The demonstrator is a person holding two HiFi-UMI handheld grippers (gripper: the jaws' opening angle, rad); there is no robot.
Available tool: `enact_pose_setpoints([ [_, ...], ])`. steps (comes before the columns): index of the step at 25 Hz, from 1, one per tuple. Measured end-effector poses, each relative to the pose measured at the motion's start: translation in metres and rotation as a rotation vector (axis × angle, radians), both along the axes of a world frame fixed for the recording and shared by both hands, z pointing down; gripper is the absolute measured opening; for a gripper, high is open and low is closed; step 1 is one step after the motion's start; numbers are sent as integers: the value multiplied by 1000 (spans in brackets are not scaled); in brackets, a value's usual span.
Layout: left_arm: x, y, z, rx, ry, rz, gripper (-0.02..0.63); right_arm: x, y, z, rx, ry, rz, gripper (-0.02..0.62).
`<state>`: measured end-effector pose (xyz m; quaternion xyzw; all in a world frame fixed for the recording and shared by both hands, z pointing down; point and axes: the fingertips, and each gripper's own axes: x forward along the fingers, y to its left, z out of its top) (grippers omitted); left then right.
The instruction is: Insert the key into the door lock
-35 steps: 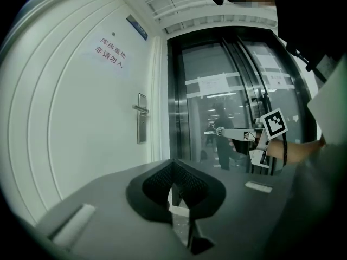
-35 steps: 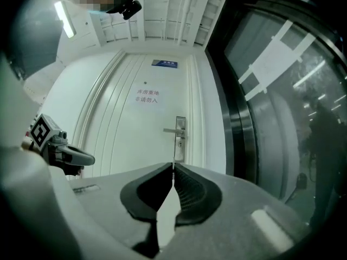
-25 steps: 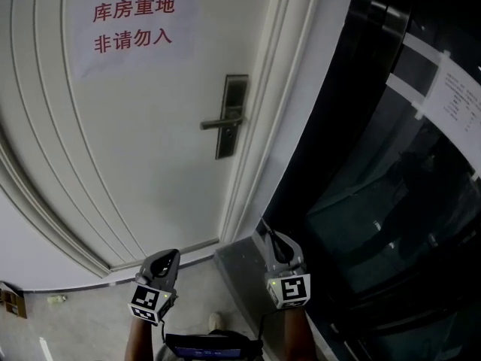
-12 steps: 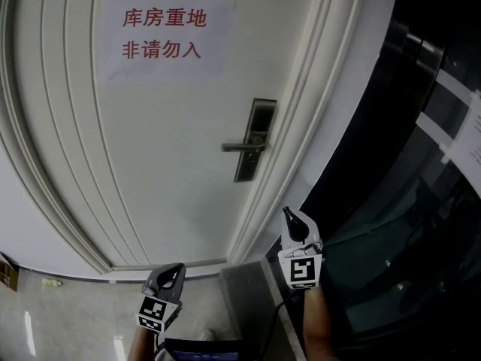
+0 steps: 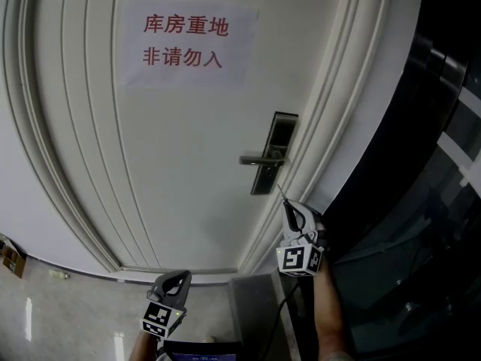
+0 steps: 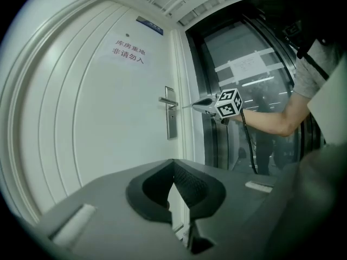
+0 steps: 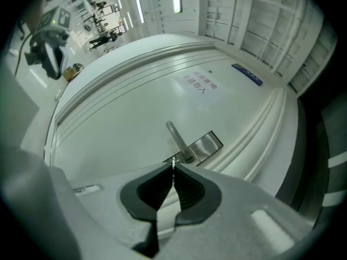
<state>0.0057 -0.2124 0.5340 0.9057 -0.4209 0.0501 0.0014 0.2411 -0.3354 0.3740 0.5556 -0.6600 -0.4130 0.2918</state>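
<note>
The silver lock plate (image 5: 274, 153) with its lever handle (image 5: 259, 159) sits on the right side of the white door (image 5: 150, 141). My right gripper (image 5: 288, 207) is shut on a thin silver key (image 5: 282, 195), which points up at the plate from just below and to its right, a short way off. In the right gripper view the key's tip (image 7: 173, 162) sticks out of the closed jaws toward the handle (image 7: 176, 137) and plate (image 7: 205, 144). My left gripper (image 5: 179, 277) hangs low near the floor, shut and empty (image 6: 173, 163). From it, the right gripper (image 6: 205, 106) appears level with the lock (image 6: 171, 121).
A paper sign (image 5: 184, 42) with red characters is stuck on the door above the lock. The moulded door frame (image 5: 331, 126) borders a dark glass wall (image 5: 428, 201) on the right. A small box (image 5: 10, 256) lies on the tiled floor at the left.
My right gripper has risen and moved in toward the lock plate, rolling as it went. The head view has shifted, so the door sits further right. The left gripper stays low.
</note>
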Motion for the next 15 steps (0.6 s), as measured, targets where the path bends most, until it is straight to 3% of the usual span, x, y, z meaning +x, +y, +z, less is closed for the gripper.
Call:
enact_pose_setpoints([
  [10,-17,-8,2,-7,-14,-77,2,-4,-51,9,15,262,62,11],
  [15,-18,-11,5,-10,-12,-101,2,-1,-69,22,6,315,68,11],
])
